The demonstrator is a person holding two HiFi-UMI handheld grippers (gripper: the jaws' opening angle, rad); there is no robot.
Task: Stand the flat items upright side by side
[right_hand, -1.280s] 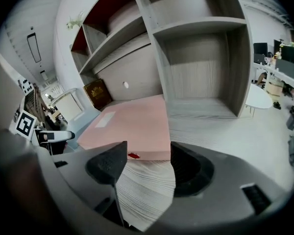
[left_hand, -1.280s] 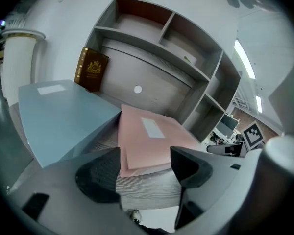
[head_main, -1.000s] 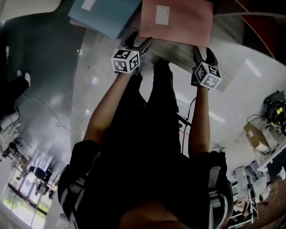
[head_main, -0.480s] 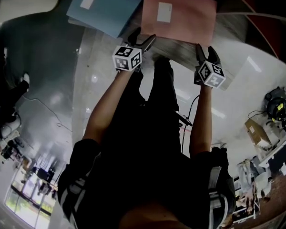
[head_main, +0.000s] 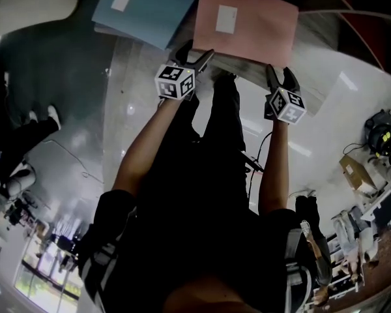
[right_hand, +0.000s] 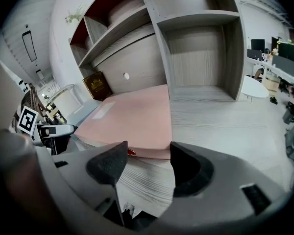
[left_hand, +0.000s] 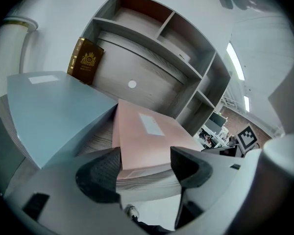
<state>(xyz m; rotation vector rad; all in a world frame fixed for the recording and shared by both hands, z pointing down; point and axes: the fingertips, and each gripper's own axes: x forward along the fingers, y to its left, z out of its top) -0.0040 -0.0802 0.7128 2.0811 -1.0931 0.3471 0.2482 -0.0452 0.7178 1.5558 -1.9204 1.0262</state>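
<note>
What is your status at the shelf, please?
Left gripper and right gripper open, at near edge of pink folder. Blue folder beside it, both flat. No obstruction seen.

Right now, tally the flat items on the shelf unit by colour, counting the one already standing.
pink folder: 1
blue folder: 1
brown book, upright at the back: 1
Total: 3

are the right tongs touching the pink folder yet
Cannot tell. In the right gripper view the open right tongs frame the folder's near edge, but no contact or gap shows plainly.
</note>
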